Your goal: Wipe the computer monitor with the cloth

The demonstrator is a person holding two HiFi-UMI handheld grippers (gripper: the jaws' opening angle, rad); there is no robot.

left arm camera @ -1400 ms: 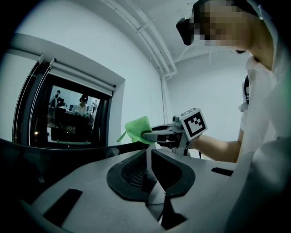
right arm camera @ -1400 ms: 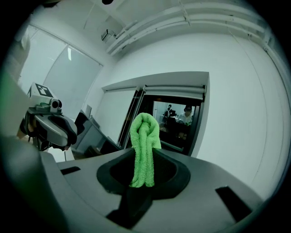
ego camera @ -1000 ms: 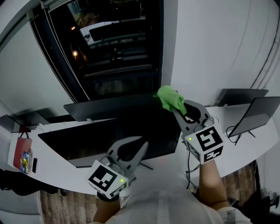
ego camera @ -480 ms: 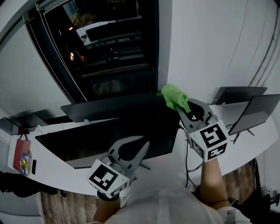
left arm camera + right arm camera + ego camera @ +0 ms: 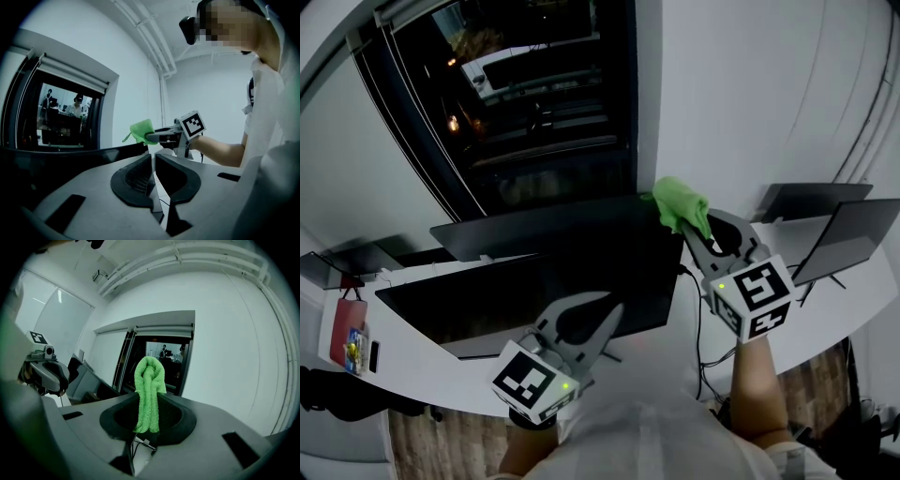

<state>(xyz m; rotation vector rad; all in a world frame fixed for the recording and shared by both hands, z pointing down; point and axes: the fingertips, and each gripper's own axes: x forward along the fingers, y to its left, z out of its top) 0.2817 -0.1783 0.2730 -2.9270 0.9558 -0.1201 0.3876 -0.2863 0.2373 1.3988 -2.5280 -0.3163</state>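
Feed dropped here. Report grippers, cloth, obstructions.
Right gripper shut on cloth, near upper right corner of monitor; contact unclear. Left gripper shut, empty. Nothing in the way.

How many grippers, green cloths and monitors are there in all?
Grippers: 2, the left gripper and the right gripper
Cloth: 1, held in the right gripper's fingers
Monitors: 4 clear ones, two in the middle and two at the right; a dark shape at the far left is too unclear to count
Total: 7

One cloth, two grippers
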